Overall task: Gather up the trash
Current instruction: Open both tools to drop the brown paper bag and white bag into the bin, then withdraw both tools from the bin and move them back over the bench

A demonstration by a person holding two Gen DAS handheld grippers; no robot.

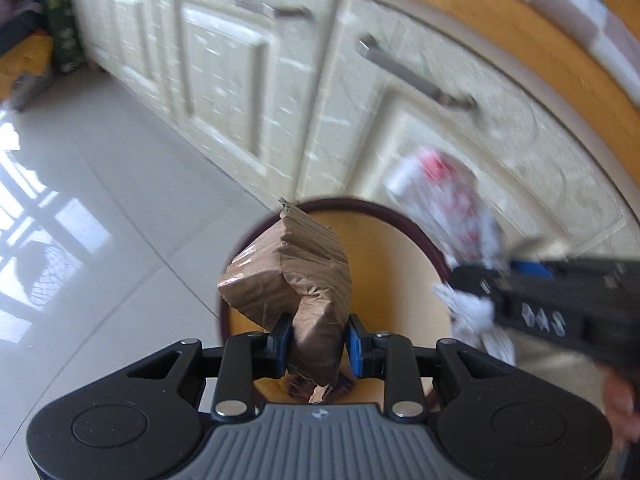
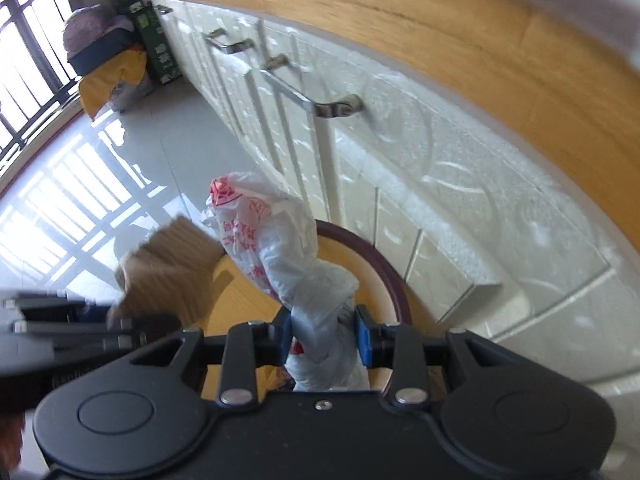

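My left gripper (image 1: 318,346) is shut on a crumpled brown cardboard piece (image 1: 292,276) and holds it above a round yellow bin (image 1: 400,272) with a dark red rim. My right gripper (image 2: 323,338) is shut on a white plastic bag with red print (image 2: 276,236), also above the bin (image 2: 376,264). The right gripper with the bag (image 1: 448,196) shows blurred at the right of the left wrist view. The cardboard (image 2: 168,268) and the left gripper show blurred at the left of the right wrist view.
Cream cabinet doors (image 1: 224,76) with metal handles (image 1: 412,76) run behind the bin under a wooden counter edge (image 2: 460,40). Glossy grey floor tiles (image 1: 80,168) lie to the left. Bags and a green box (image 2: 156,44) stand by the window in the far corner.
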